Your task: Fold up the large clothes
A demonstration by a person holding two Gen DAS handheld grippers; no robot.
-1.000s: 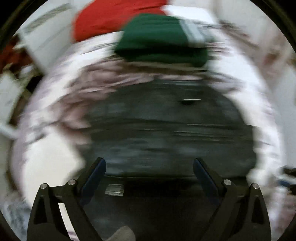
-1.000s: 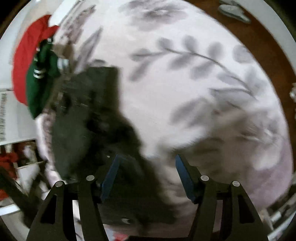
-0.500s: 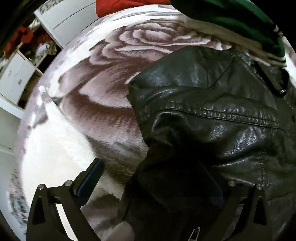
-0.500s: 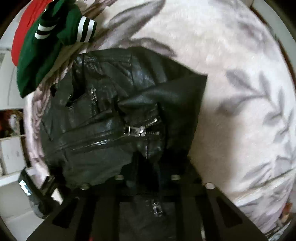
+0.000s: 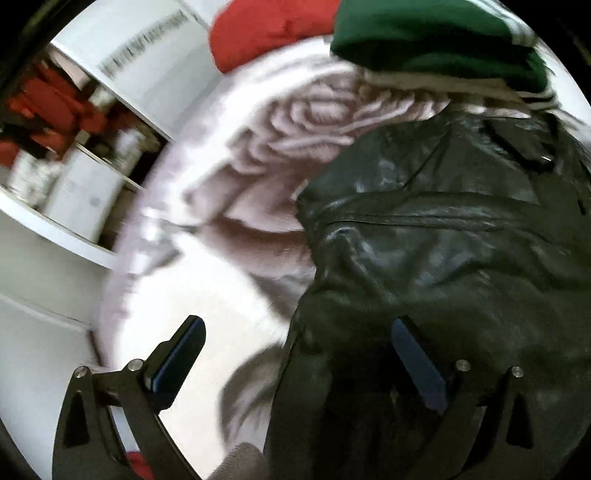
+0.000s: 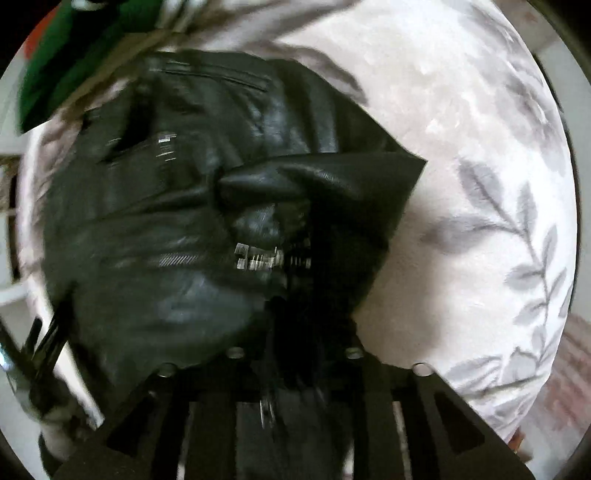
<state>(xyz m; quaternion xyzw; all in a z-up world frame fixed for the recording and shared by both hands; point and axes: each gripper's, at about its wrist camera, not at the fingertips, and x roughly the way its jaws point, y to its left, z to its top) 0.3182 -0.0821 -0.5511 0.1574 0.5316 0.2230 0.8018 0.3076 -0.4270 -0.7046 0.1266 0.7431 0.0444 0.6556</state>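
Note:
A black leather jacket point(image 5: 436, 236) lies crumpled on a pale rose-patterned blanket point(image 5: 229, 258). My left gripper point(image 5: 295, 354) is open; its left finger is over the blanket and its right finger point(image 5: 417, 362) is over the jacket's edge. In the right wrist view the jacket point(image 6: 177, 229) fills the left and middle, with a zipper showing. My right gripper point(image 6: 295, 332) is shut on the jacket's leather, and the fingertips are buried in the dark folds.
A folded green garment with white stripes point(image 5: 436, 40) and a red garment point(image 5: 269, 29) lie at the far end of the blanket. White shelves with red items point(image 5: 66, 140) stand to the left. The blanket's leaf-patterned part point(image 6: 498, 221) stretches to the right.
My left gripper has drawn back and to the left, so more shelving shows. My right gripper stays shut on the jacket, which now looks closer and bunched higher.

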